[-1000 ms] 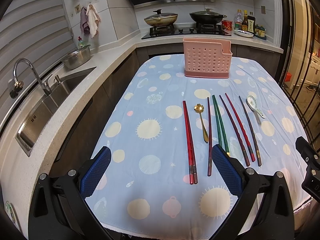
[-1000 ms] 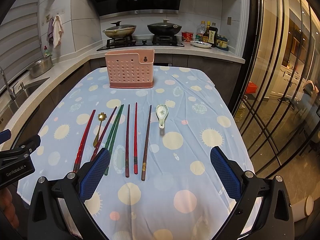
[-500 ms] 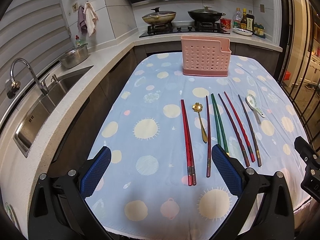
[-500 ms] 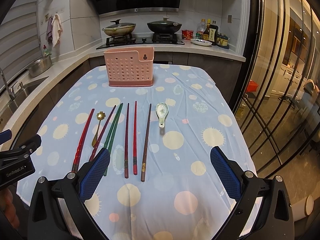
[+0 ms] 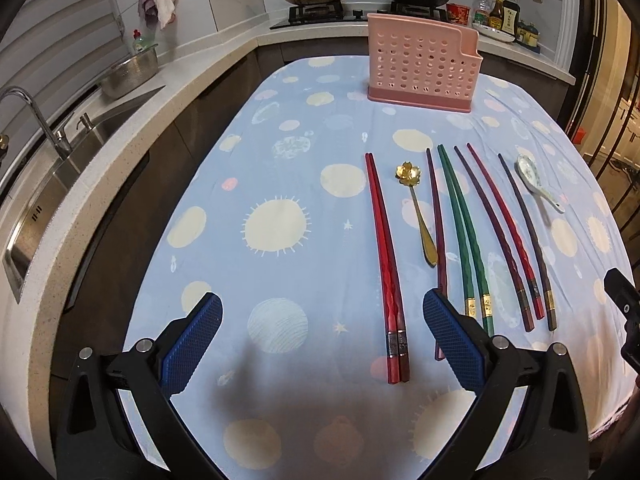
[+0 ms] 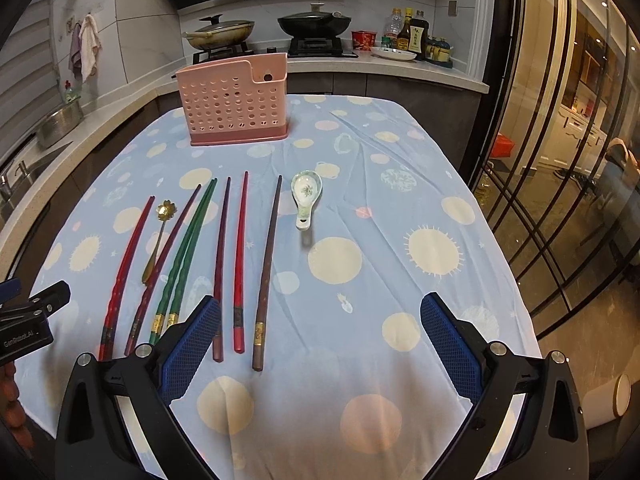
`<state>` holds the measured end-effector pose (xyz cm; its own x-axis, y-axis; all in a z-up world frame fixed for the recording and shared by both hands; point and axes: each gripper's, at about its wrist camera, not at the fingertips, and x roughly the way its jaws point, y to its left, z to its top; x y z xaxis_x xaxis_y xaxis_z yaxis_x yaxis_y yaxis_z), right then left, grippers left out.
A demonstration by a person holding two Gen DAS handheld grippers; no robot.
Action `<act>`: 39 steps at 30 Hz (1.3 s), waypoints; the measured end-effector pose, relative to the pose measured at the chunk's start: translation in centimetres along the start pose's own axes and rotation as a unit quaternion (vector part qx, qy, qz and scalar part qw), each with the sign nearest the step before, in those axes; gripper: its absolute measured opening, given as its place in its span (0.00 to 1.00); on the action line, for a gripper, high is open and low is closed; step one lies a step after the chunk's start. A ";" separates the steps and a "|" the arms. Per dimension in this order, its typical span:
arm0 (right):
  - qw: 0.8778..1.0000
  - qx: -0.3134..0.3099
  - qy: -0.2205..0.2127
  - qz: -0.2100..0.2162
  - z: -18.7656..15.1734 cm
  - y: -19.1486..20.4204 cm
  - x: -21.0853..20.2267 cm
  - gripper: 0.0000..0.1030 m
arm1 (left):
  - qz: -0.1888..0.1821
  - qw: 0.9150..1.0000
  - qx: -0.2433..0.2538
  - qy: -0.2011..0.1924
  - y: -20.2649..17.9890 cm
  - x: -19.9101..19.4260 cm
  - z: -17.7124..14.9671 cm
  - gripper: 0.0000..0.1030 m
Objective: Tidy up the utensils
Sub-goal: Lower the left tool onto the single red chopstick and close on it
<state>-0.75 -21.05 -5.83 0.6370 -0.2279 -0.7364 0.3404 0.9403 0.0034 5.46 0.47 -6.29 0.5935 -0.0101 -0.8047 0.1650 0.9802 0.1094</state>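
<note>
left gripper (image 5: pixel 322 338) has dropped closer to the cloth since half a second ago, jaws wide apart, holding nothing; red chopstick pair (image 5: pixel 386 264) lies between its pads. right gripper (image 6: pixel 320 338) likewise low, spread wide, empty; ceramic spoon (image 6: pixel 306 196) ahead, pink holder (image 6: pixel 234 100) far ahead-left.

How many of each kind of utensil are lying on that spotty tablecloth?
Chopsticks: 8, with the red pair, the green pair and four darker singles
Spoons: 2, the gold spoon and the white ceramic spoon
Total: 10
</note>
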 end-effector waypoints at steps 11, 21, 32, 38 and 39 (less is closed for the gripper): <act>1.000 0.014 0.014 0.013 2.2 -0.7 3.2 0.86 | -0.013 0.999 0.004 0.037 -0.1 4.2 0.5 0.93; 0.999 0.014 0.030 0.014 2.3 -0.4 4.3 0.86 | -0.006 0.999 0.014 0.049 -0.2 5.9 0.7 0.93; 0.999 0.010 0.034 0.014 2.4 0.1 4.5 0.86 | -0.002 0.998 0.015 0.056 0.0 7.1 0.5 0.94; 0.999 0.009 0.035 0.014 2.4 0.3 4.6 0.86 | -0.014 0.998 0.006 0.059 0.6 7.4 0.4 0.94; 0.999 0.009 0.035 0.014 2.4 0.4 4.6 0.86 | -0.013 0.998 0.002 0.060 0.8 7.4 0.4 0.94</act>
<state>3.96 -22.37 -7.59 0.5969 -0.1823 -0.7813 0.3361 0.9411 0.0372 10.36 1.09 -11.93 0.4912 -0.0121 -0.8710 0.1827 0.9791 0.0894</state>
